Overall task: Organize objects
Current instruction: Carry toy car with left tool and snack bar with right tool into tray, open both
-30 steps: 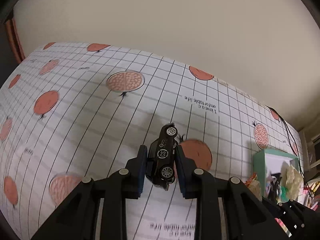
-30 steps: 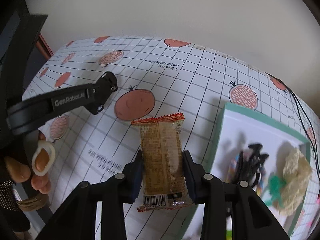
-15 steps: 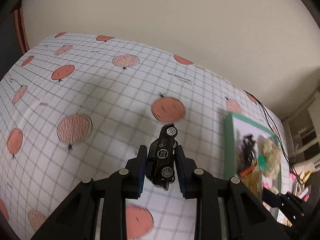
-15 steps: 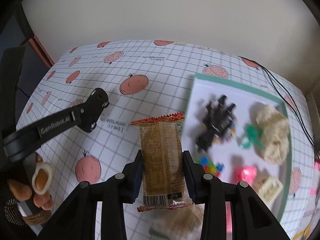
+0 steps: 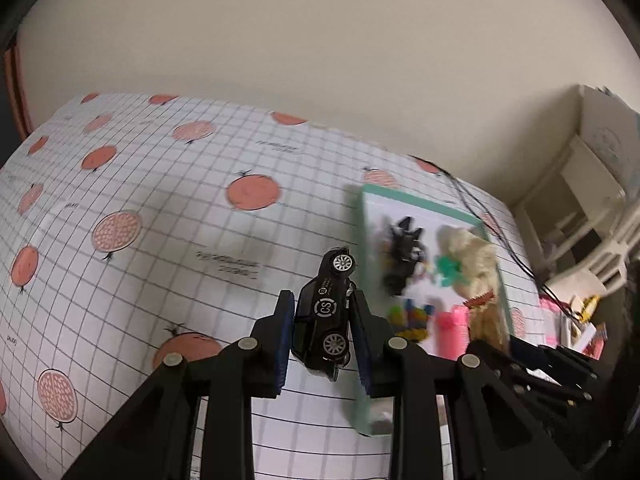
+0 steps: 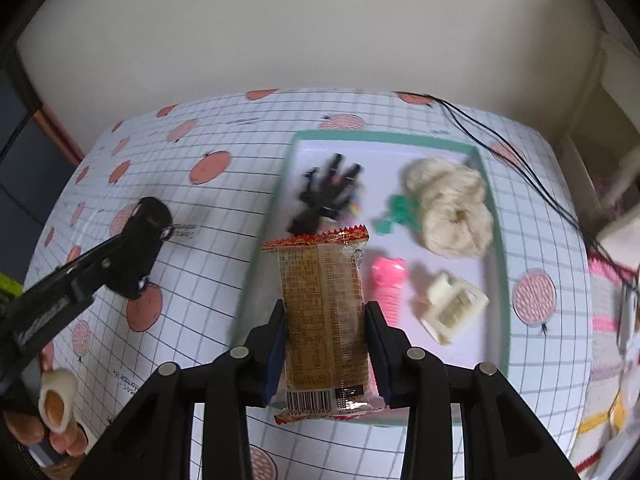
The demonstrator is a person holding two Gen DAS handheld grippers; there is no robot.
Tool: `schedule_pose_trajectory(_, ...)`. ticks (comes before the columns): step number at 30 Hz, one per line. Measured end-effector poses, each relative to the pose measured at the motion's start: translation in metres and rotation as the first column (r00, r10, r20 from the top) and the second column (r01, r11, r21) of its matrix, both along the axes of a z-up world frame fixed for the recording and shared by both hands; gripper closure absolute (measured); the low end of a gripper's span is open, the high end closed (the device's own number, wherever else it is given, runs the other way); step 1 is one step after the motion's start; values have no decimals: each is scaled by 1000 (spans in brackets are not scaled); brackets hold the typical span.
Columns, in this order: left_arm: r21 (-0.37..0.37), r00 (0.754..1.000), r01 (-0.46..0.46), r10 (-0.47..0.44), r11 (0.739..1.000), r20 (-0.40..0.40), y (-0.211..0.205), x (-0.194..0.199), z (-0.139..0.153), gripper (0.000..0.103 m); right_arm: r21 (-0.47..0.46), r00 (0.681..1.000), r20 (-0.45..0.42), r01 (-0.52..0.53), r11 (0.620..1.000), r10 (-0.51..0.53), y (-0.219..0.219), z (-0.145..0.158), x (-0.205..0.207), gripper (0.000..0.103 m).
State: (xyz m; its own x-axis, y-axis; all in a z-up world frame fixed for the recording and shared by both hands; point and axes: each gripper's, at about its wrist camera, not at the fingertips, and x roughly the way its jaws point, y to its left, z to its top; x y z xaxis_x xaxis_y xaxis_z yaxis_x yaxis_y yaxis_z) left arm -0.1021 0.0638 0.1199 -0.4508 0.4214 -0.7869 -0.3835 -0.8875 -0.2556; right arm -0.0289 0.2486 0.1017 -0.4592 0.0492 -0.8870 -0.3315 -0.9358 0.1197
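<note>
— While the left gripper clamps the black toy car, where's the tray?
— At its two o'clock — the right gripper pinches a snack packet above it.

Both tongs have swung right, the snack packet now over the tray

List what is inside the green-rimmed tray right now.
The tray holds a black claw clip, green clip, cream scrunchie, pink toy and cream hair clip. The snack packet in the right gripper hides the near-left part.
</note>
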Motion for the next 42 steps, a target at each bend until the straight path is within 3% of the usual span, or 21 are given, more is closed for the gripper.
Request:
schedule_pose_trajectory(3,40,999,45,-45,998,8,16,12,2,74,21,1000,8,25,999,-25,15,-2,7,64)
schedule_pose_trajectory(7,33,995,98,-98,995,-7,41,25,3,74,16,997,20,72,997,-72,37,-7,17,64)
schedule_pose_trajectory(17,68,983,156,-162,985,85,89,43,-21,74,39,988,68,135,990,-137,68,-26,33,63)
schedule_pose_trajectory(26,51,974,158,-164,986,158,103,42,-48,74,10,983,107,152,988,-152,76,-46,32,63)
schedule_pose_trajectory(42,35,963,170,-174,985,204,104,45,-59,74,9,982,124,145,989,-145,76,-54,34,63)
